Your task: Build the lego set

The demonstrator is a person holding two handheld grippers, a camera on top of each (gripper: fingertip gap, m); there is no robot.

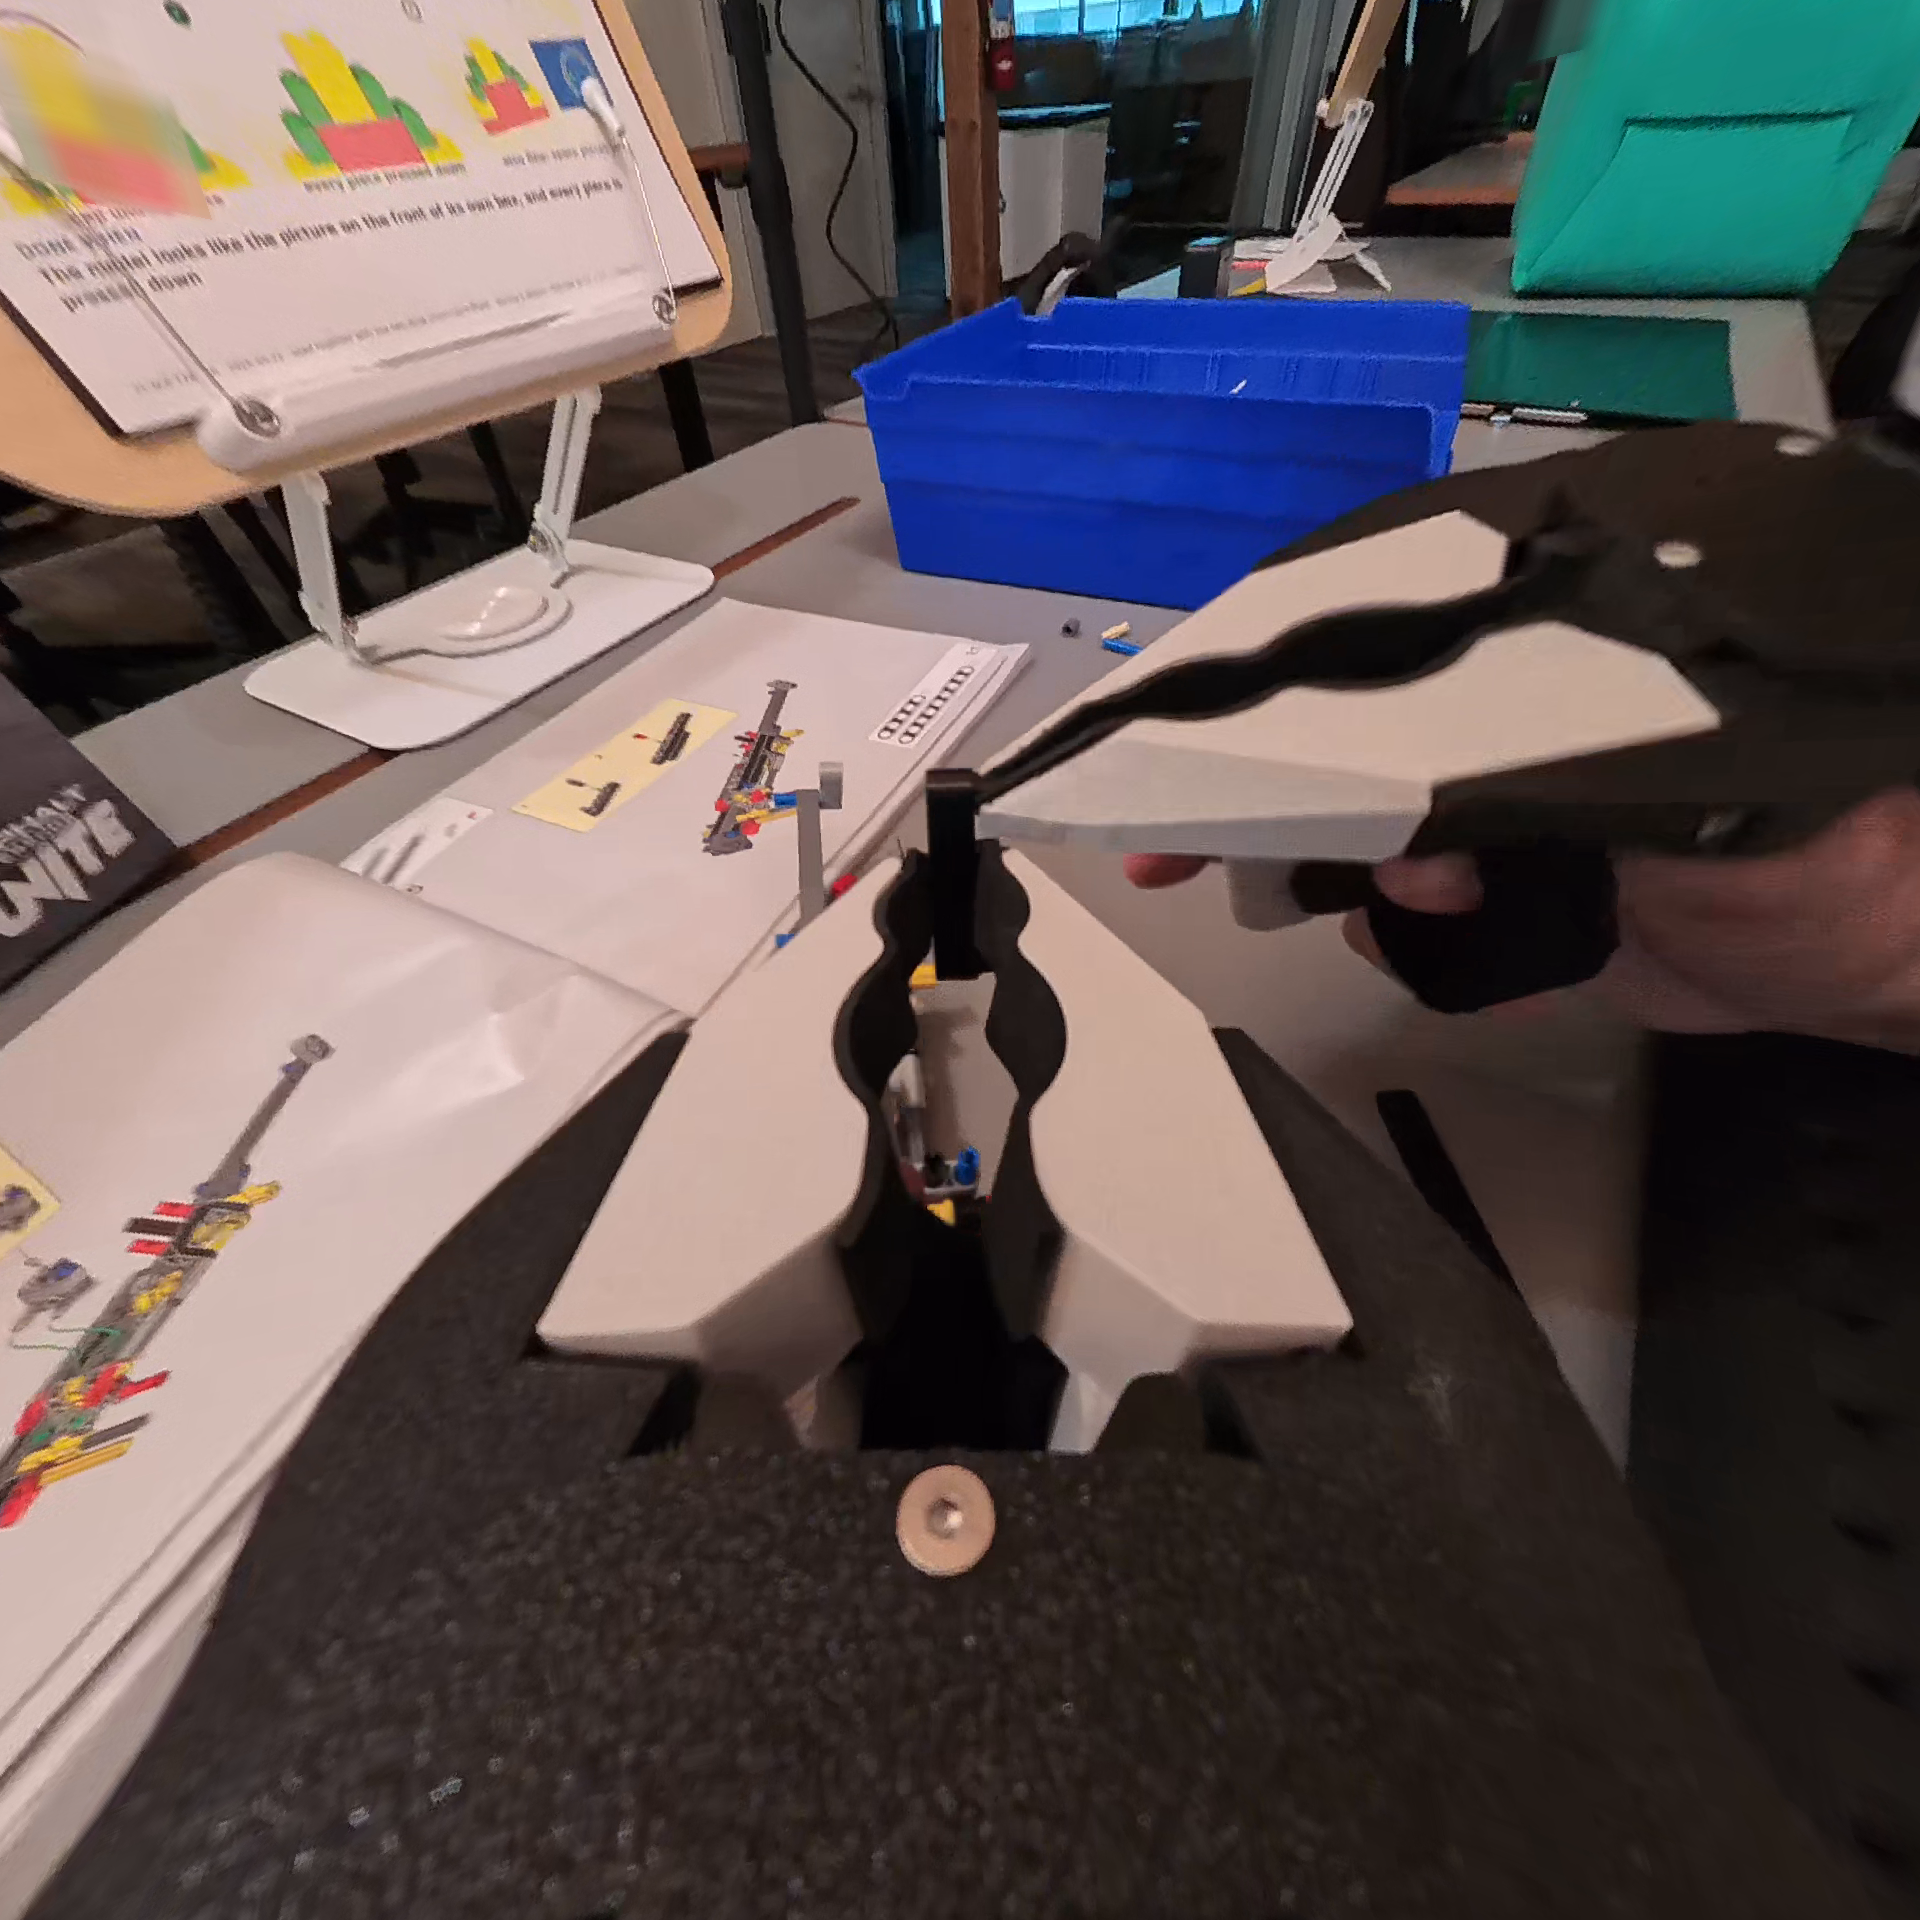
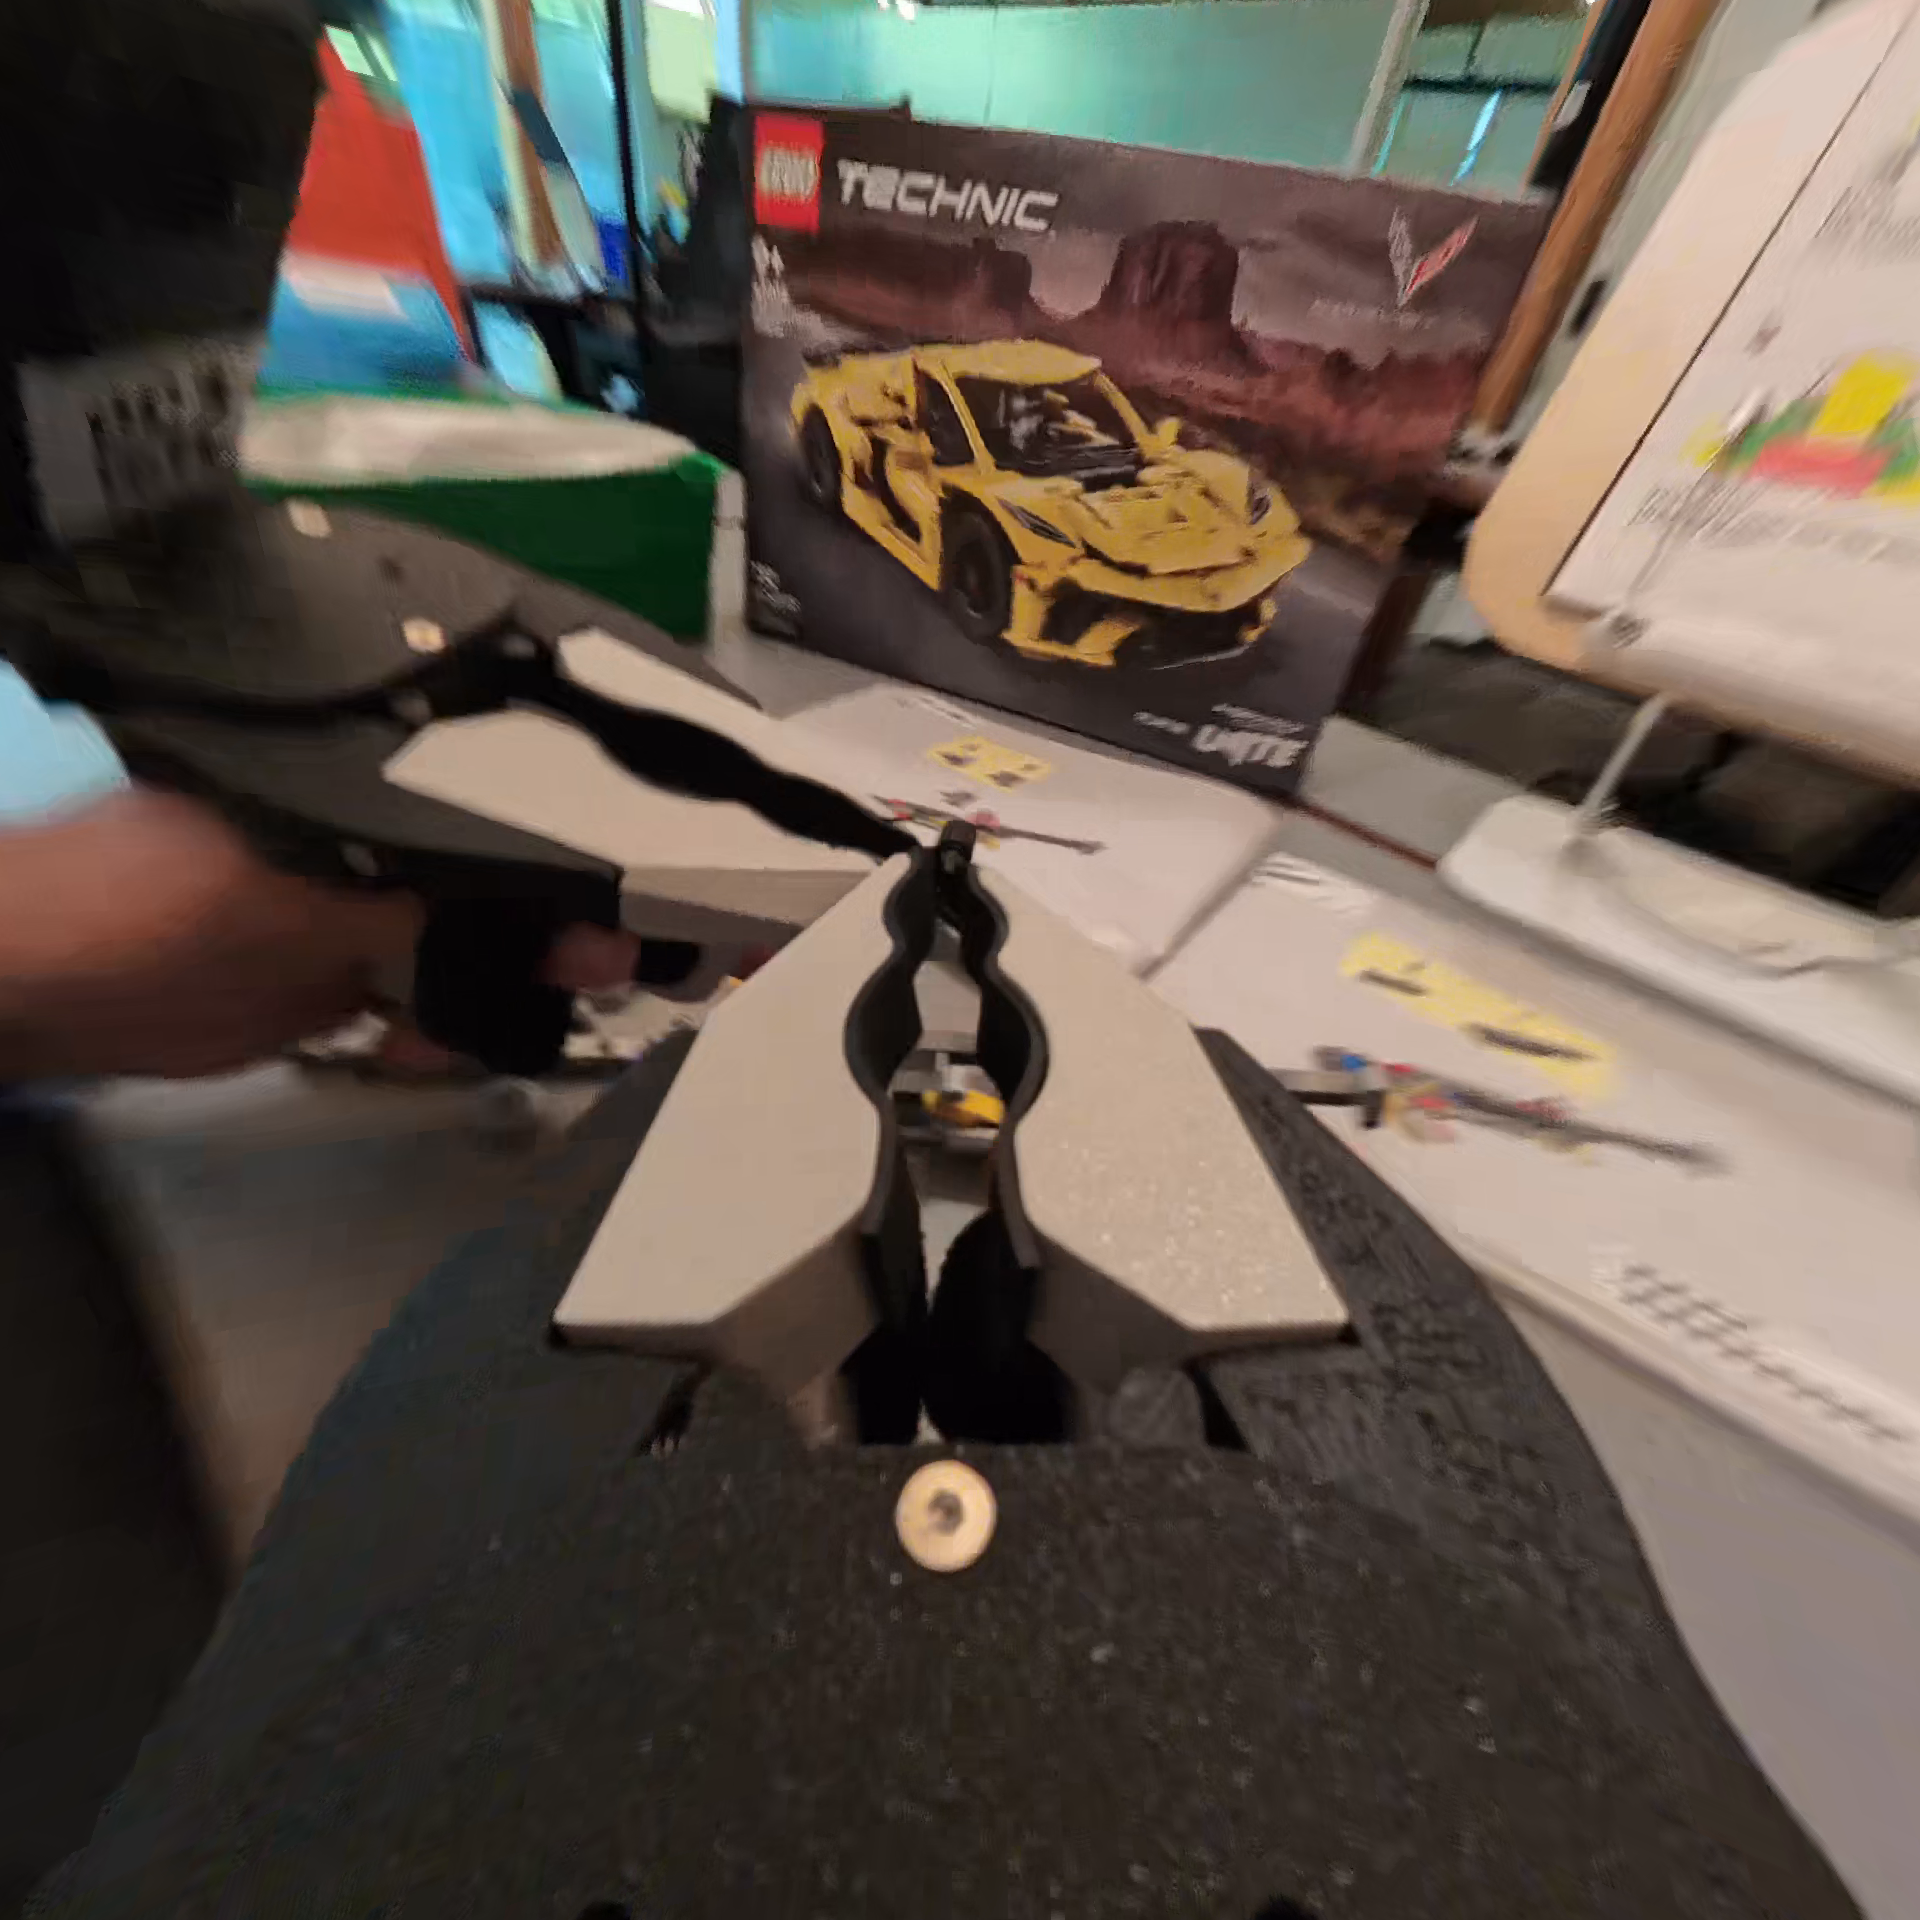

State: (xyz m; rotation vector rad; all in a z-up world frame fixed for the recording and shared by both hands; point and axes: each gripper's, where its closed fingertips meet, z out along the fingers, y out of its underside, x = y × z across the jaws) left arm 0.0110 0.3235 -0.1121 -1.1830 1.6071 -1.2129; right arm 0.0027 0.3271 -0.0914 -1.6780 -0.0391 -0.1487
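- Above the open white instruction booklet (image 1: 665, 831) on the grey desk (image 1: 790, 540), the left hand-held gripper (image 1: 954, 883) is closed almost fully, with a slim black lego beam (image 1: 954, 894) standing upright between its fingertips.
- From the right, the right hand-held gripper (image 2: 951, 857) is pinched shut on the top end of the same beam.
- Beneath both, a partly built grey lego assembly (image 1: 940, 1169) with yellow, blue and red pieces lies on the booklet, seen through the finger gap.
- Behind the booklet stands the dark cardboard set box (image 2: 1091, 436), showing a yellow car, a red logo patch and white lettering.
- A blue plastic bin (image 1: 1164, 457) sits farther back, with a few small loose pieces (image 1: 1112, 636) just before it.
- A tan document stand (image 1: 343, 208) holds a printed sheet of coloured brick diagrams and text.
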